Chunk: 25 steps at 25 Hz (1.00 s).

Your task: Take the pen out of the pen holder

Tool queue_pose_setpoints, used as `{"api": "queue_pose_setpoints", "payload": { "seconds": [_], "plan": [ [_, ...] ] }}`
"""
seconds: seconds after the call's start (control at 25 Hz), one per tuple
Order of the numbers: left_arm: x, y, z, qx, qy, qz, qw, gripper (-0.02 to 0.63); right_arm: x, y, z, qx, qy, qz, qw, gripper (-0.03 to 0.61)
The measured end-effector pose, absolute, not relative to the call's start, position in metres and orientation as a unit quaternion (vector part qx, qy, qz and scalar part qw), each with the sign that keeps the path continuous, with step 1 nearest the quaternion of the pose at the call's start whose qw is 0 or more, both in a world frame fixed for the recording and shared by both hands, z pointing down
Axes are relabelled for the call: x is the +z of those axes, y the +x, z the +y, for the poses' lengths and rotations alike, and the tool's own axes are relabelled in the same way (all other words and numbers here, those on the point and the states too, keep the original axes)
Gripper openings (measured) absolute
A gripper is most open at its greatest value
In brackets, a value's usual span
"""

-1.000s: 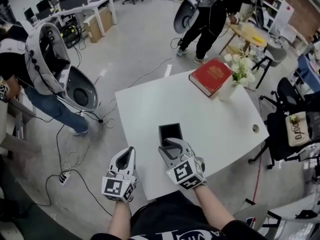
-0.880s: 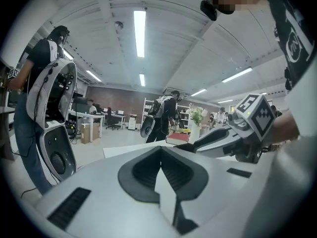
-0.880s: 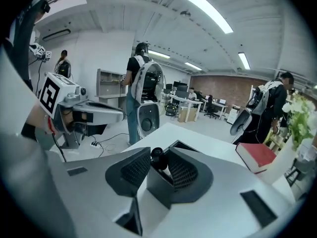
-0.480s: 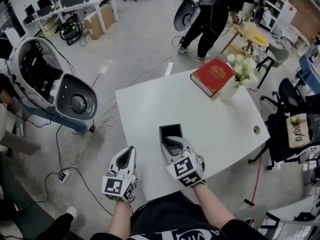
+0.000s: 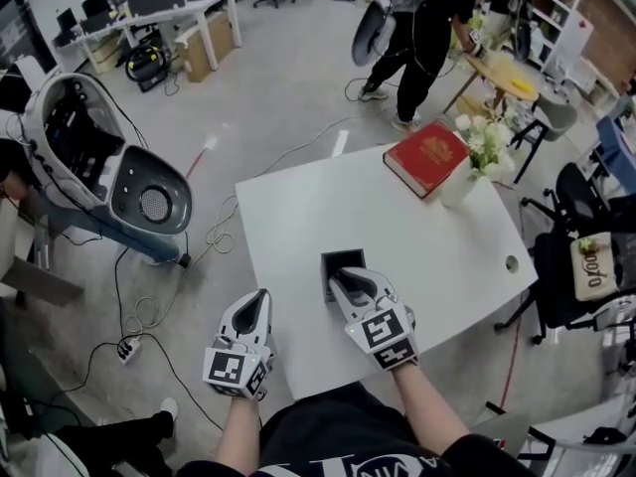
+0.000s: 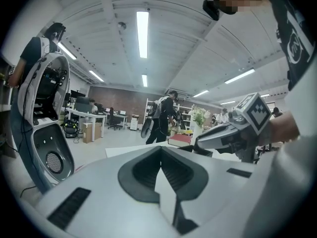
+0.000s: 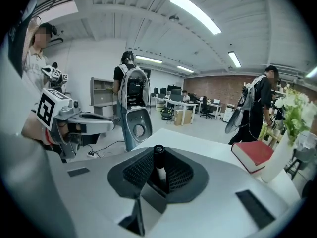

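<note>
The pen holder (image 5: 341, 262) is a small black square box on the white table (image 5: 417, 237), near its front edge. My right gripper (image 5: 348, 282) reaches over the holder's near side. In the right gripper view a pen with a black cap (image 7: 158, 158) stands upright between the ribbed pads; the jaws have just been closing and now press on it. My left gripper (image 5: 259, 300) hangs off the table's left front corner, apart from the holder, its jaws (image 6: 161, 170) shut with nothing between them. The holder's inside is hidden by the right gripper.
A red book (image 5: 427, 157) and a white vase of flowers (image 5: 465, 179) stand at the table's far right corner. A cable hole (image 5: 511, 262) sits near the right edge. A white pod-shaped rig (image 5: 109, 167) and floor cables (image 5: 149, 306) lie left of the table.
The right gripper has rolled a little while staying over the holder. The left gripper has kept still. The white rig at the left has shifted, and the person who stood by it is gone.
</note>
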<state>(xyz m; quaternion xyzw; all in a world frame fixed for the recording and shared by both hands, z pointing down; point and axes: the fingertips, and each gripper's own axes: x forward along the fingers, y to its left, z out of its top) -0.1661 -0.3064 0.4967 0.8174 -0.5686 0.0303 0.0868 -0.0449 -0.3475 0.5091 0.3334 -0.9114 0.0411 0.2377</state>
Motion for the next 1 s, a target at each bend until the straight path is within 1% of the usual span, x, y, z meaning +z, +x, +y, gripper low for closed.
{"api": "queue_pose_setpoints", "payload": {
  "seconds": [0.44,1.0],
  "plan": [
    [0.485,-0.165,-0.312,0.028,0.822,-0.563,0.081,0.002,0.469,-0.024,-0.349,0.065,0.359,-0.916,0.169,0.077],
    [0.467,-0.144,-0.325,0.022,0.833,-0.549,0.062,0.002,0.415,0.008,-0.351,0.068,0.384,-0.917,0.088,0.077]
  ]
}}
